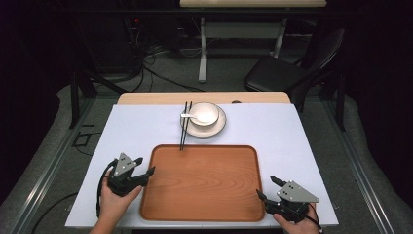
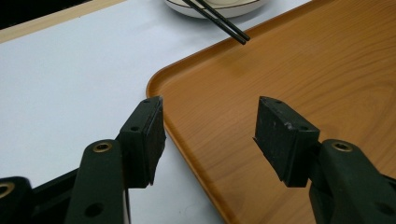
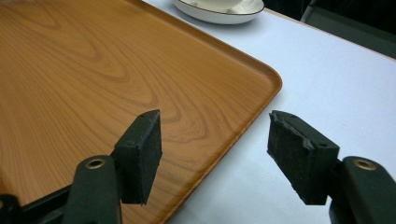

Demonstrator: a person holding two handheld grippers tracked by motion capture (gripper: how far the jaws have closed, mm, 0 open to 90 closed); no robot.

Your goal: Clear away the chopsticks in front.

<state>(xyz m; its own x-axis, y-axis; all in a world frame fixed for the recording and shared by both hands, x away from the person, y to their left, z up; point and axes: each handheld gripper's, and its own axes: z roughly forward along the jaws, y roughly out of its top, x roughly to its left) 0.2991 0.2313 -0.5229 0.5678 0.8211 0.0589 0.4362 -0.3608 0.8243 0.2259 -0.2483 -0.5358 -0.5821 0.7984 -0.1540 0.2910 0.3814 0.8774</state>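
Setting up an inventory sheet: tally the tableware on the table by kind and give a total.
Wooden tray: 1
Plate: 1
Bowl: 1
Spoon: 1
Black chopsticks: 2, lying side by side, tips over the tray's far rim
Total: 6

I see the tray (image 1: 203,183) lying in the middle of the table (image 1: 146,126), on its near half. Behind the tray's far edge sits a plate (image 1: 217,128), with a bowl (image 1: 204,113) on it and a spoon (image 1: 195,117) in the bowl. The chopsticks (image 1: 184,126) lie along the plate's left side — their near tips reach over the tray's far rim. My left gripper (image 1: 142,165) is just beside the tray's left edge; my right gripper (image 1: 269,187) sits at its near right corner — each straddling the rim.
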